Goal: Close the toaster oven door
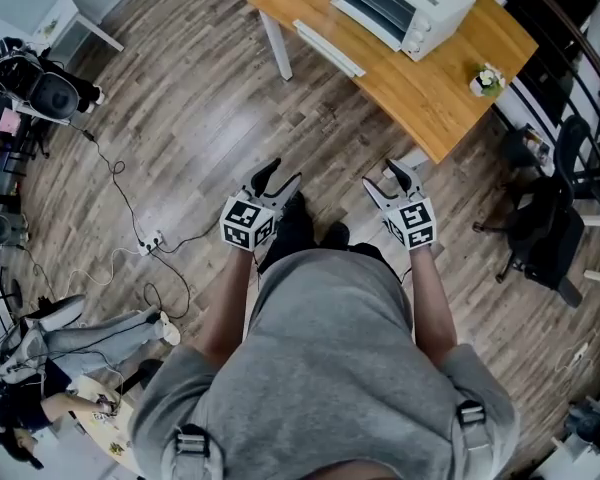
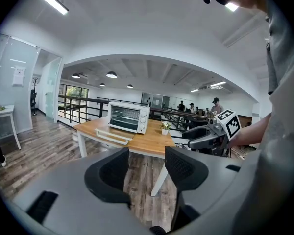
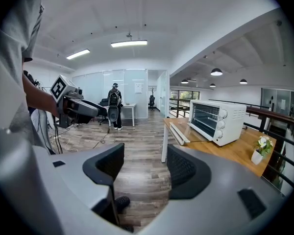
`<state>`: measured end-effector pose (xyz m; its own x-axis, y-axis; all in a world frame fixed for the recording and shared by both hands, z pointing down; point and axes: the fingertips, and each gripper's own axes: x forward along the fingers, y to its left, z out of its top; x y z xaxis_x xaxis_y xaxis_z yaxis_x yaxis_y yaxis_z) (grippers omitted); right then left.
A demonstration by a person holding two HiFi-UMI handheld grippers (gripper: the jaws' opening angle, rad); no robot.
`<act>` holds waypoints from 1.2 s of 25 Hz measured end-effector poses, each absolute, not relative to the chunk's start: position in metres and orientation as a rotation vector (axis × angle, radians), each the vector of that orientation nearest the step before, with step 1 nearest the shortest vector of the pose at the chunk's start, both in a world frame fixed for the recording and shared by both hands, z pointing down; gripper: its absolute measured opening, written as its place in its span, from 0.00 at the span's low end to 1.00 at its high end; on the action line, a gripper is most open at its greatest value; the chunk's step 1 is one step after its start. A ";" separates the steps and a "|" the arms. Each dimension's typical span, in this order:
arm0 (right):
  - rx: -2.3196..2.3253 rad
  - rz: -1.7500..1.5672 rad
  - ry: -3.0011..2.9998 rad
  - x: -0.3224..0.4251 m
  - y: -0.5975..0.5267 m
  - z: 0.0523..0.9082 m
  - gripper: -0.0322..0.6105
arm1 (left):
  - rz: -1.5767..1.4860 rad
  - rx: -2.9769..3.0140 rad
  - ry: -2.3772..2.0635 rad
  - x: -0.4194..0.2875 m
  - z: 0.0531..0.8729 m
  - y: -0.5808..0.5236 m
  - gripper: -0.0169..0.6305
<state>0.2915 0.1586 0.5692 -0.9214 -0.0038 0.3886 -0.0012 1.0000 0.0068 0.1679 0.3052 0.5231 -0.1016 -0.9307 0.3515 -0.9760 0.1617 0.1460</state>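
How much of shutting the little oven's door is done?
Nothing yet. The door of the toaster oven lies flat open on the table. Nothing is in hand: the left gripper and right gripper are open and empty, well short of the table. Left: step up and swing the door shut.

I read the toaster oven (image 1: 405, 6) as smooth white painted metal with a slight sheen. Its door (image 1: 328, 48) is a clear, glossy pane in a white frame. The table (image 1: 420, 93) is smooth, satin, honey-coloured wood. The floor (image 1: 180, 118) is matt, grainy grey-brown wood planking. The left tongs (image 2: 146, 169) and right tongs (image 3: 144, 169) look like matt grey plastic, with black, finely dimpled pads (image 2: 181, 166). The person's top (image 1: 330, 348) is soft grey cloth.
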 end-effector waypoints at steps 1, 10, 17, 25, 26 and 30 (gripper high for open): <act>0.005 -0.007 -2.745 0.291 0.158 0.568 0.49 | 0.172 1.814 -2.087 0.167 0.523 0.305 0.39; 0.010 0.018 -2.741 0.287 0.150 0.574 0.48 | 0.169 1.812 -2.081 0.163 0.527 0.295 0.39; -0.003 0.019 -2.738 0.286 0.149 0.573 0.47 | 0.177 1.812 -2.080 0.163 0.523 0.293 0.39; -0.025 0.028 -2.732 0.281 0.136 0.574 0.46 | 0.171 1.792 -2.091 0.159 0.524 0.288 0.39; -0.028 0.029 -2.730 0.279 0.135 0.574 0.46 | 0.169 1.787 -2.092 0.158 0.524 0.288 0.39; -0.045 0.006 -2.717 0.272 0.132 0.574 0.46 | 0.151 1.771 -2.092 0.148 0.528 0.287 0.39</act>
<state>0.2718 0.1323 0.5735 -0.9110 0.0322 0.4110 0.0306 0.9995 -0.0106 0.1478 0.2867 0.5280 -0.1223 -0.9238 0.3629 -0.9664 0.1941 0.1685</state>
